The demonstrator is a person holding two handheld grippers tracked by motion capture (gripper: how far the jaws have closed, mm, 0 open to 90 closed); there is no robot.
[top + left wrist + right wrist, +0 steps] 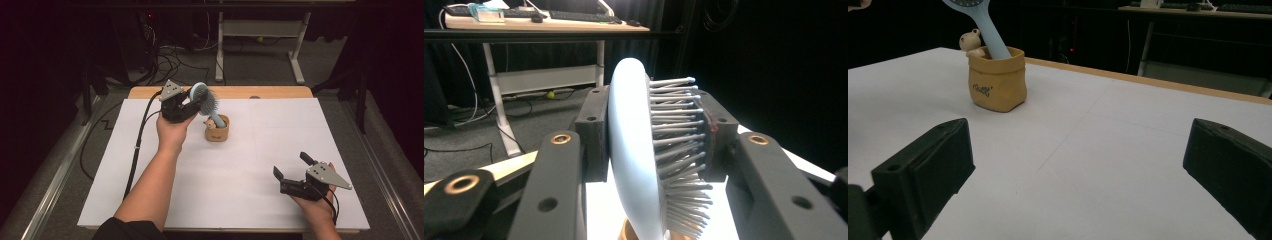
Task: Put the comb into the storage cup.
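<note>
My left gripper (192,102) is clamped on the head of the hairbrush (205,100); its handle slants down toward 5 o'clock into the tan pouch-shaped holder (217,129) just beside my hand, so I judge the move runs along that slant; my right gripper (292,172) rests wide apart and empty at 4 o'clock, well off; white tabletop (260,150) lies bare all around the holder.

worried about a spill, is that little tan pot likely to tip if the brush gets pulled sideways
Probably. The pot looks small and squat, and the brush leans out well above its rim, so sideways pull would lever it. The right gripper is open, away, not steadying it.
</note>
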